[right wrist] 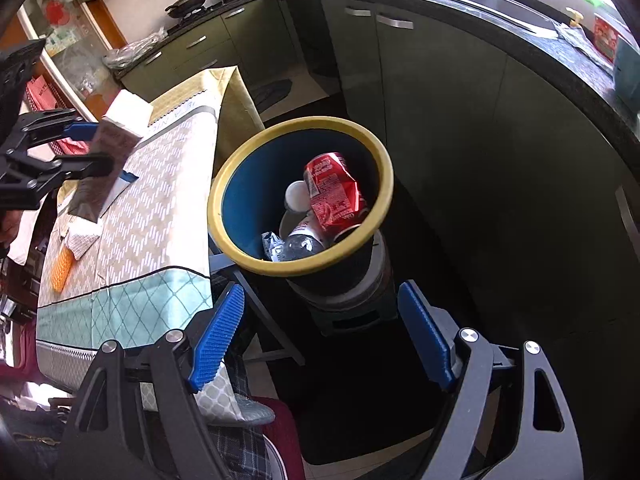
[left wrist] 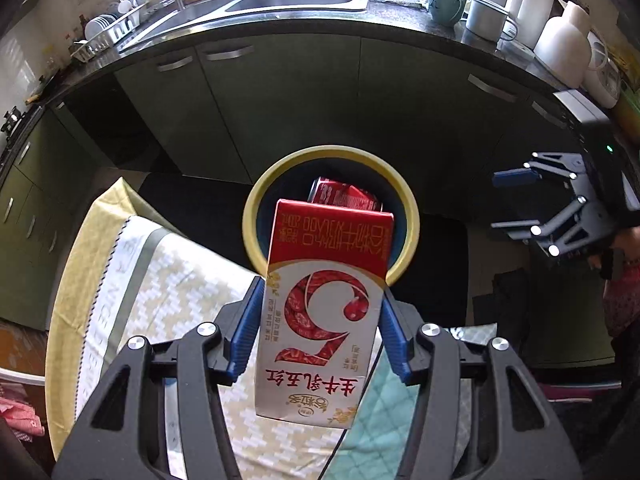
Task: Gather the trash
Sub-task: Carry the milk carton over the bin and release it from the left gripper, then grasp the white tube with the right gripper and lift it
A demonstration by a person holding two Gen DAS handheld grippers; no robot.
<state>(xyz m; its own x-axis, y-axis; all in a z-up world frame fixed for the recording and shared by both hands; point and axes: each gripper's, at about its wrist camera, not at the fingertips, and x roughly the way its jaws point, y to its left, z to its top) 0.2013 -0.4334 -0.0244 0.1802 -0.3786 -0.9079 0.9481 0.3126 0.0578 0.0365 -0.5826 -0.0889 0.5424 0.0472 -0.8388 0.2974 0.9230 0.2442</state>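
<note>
Beside the cloth-covered table (right wrist: 168, 184), at its right edge, stands the bin (right wrist: 256, 264): yellow rim, blue inside, perched on a dark stool close to the kitchen cabinets (right wrist: 460, 100).

Already in the bin:
- crushed red can (right wrist: 334, 192), uppermost, leaning against the far wall
- clear plastic bottle (right wrist: 298, 244) with a white cap, lying lower
- crumpled foil wrapper (right wrist: 272, 242) at the near side
- a white round piece (right wrist: 297, 194), kind not clear

In transit:
- red-and-white milk carton (left wrist: 320, 304), pinched on its two side faces by the blue pads of the left gripper (left wrist: 318, 320). In the left wrist view its far end overlaps the bin's rim; the right wrist view shows it above the table, left of the bin, so it is judged not yet over the opening.

Idle:
- right gripper (right wrist: 320, 336), fingers spread wide with nothing between them, hanging near the bin's right side.

Left on the table, far-left part:
- an orange flat item (right wrist: 62, 270)
- a small patterned cloth or packet (right wrist: 82, 242); whether either counts as trash cannot be told.

Progress, as judged: several pieces binned, one carton close to its drop, perhaps one or two still to fetch.
</note>
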